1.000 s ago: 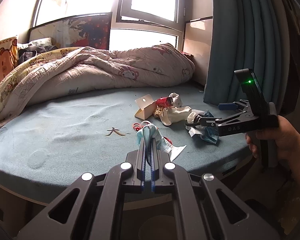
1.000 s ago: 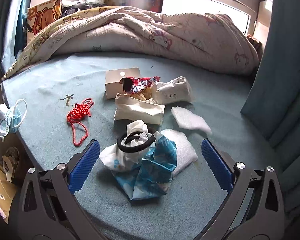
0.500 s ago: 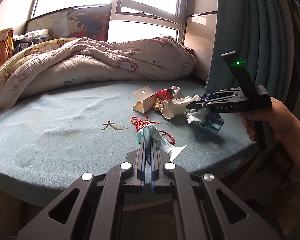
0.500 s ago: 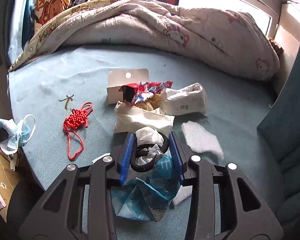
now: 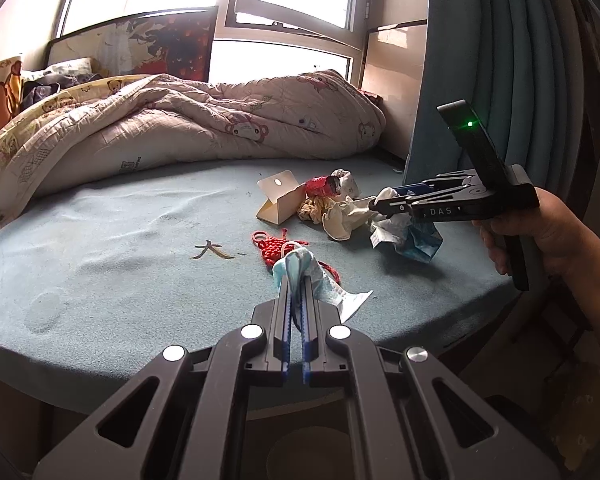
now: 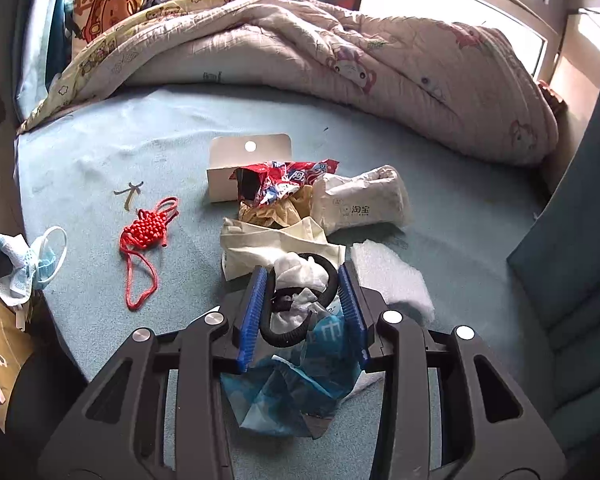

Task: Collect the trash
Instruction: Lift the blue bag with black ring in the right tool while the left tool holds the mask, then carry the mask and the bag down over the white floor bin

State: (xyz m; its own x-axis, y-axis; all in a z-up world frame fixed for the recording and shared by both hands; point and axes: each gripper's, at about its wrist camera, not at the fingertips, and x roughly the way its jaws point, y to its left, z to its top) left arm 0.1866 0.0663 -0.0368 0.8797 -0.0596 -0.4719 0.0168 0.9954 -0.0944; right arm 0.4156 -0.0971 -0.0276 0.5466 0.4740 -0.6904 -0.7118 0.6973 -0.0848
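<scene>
My left gripper is shut on a crumpled light-blue face mask, held above the bed's front edge; the mask also shows at the left of the right wrist view. My right gripper is shut on a bundle of white tissue, a black band and a blue-white plastic wrapper, lifted just off the bed; the bundle hangs under the gripper in the left wrist view. More trash lies behind: a cream bag, a red snack wrapper, a white pouch, a cardboard box.
A red knotted cord lies on the blue-green bed cover. A white foam piece lies to the right. A bunched quilt fills the back. A blue curtain hangs at the right. A yellow bag sits below the bed's edge.
My right gripper closed from wide open onto the tissue and wrapper bundle and lifted it slightly off the bed. My left gripper stayed shut on the mask, nearly still.
</scene>
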